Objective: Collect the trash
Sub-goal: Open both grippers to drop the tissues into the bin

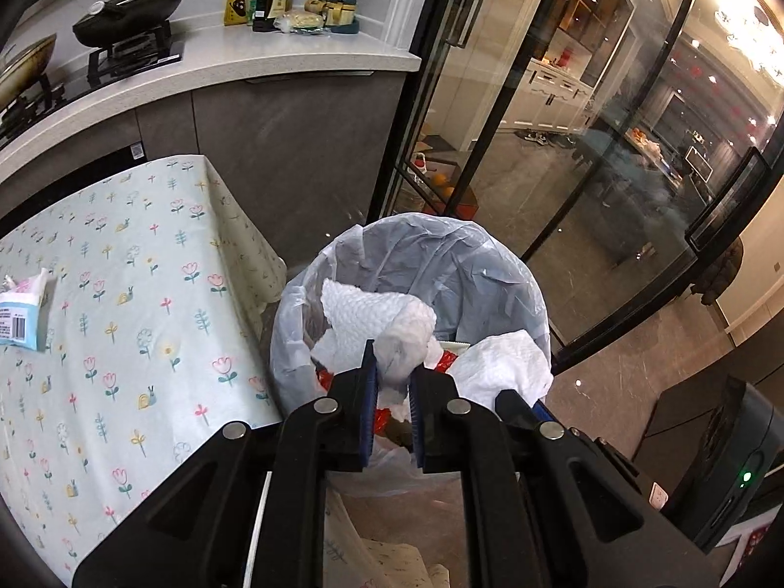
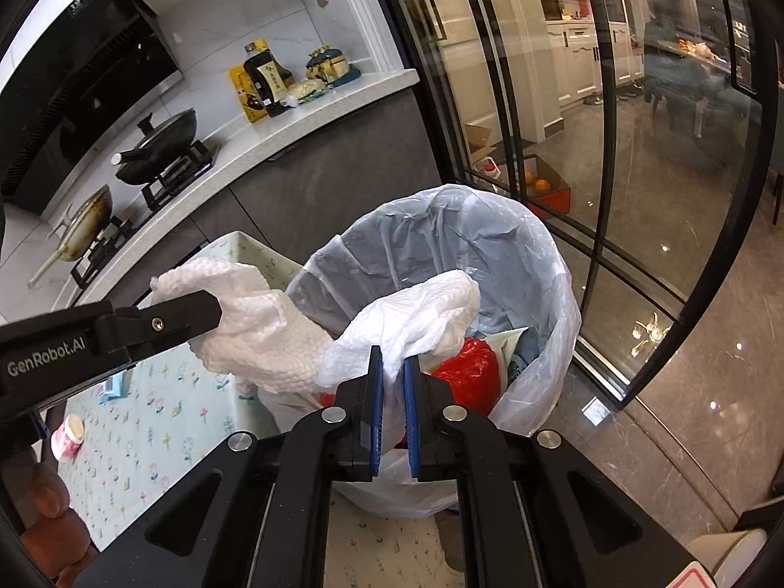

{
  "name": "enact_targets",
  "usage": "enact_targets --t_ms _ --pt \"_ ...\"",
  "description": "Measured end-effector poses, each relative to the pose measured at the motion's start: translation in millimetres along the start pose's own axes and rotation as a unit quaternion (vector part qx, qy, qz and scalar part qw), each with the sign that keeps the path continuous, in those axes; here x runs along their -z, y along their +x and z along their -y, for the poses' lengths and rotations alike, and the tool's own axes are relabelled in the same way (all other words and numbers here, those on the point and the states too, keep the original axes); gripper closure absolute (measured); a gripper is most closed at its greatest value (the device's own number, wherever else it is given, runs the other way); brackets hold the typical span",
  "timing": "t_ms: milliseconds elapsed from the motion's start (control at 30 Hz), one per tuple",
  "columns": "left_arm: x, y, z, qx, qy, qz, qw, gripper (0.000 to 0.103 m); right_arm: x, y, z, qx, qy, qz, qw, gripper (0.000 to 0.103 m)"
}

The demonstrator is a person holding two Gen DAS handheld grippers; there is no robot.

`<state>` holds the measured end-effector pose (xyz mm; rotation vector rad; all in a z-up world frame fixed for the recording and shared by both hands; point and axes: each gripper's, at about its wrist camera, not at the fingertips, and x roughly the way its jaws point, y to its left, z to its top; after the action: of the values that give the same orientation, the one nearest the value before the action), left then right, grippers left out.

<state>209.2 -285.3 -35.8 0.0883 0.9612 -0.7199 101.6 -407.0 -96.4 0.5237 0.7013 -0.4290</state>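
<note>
Red trash (image 2: 468,367) beside right claw's (image 2: 392,372) tissue (image 2: 416,308)

The lined bin (image 1: 411,264) is set on the floor just right of the cloth-covered surface (image 1: 122,304). Two crumpled paper towels (image 1: 377,313) (image 2: 421,313) are held above the bin's mouth, over a bag (image 2: 470,367) lying inside. Behind the bin a counter (image 1: 274,54) is seen, with glass doors (image 1: 563,147) to the bin's right.

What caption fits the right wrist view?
Right gripper holds a paper towel over the lined trash bin.
</note>
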Motion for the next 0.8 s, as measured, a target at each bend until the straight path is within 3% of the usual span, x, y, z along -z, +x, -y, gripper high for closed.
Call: enact_targets --t_ms 133,200,300,500,800 --pt "-5.0 1.5 0.8 0.003 0.001 0.004 1.0000 0.073 -2.5 -1.4 3.4 0.003 0.005 0.007 1.000 0.090" --pt "-6.5 -1.8 -1.1 0.011 -0.005 0.011 0.9999 0.057 -4.0 -2.8 4.4 0.004 0.007 0.010 1.000 0.089" --pt "-7.4 -8.4 -2.9 0.010 -0.008 0.025 0.9996 0.050 -4.1 -7.2 4.5 0.002 0.011 0.016 1.000 0.081" --pt "-3.6 -24.7 -8.2 -0.007 -0.012 0.046 0.9988 0.044 -2.5 -19.8 -4.1 -0.005 0.004 0.025 1.000 0.072" --pt "10.8 -54.9 -41.6 -0.054 -0.027 0.075 0.9953 0.044 7.5 -40.0 -34.5 -0.023 -0.023 0.033 0.999 0.066"
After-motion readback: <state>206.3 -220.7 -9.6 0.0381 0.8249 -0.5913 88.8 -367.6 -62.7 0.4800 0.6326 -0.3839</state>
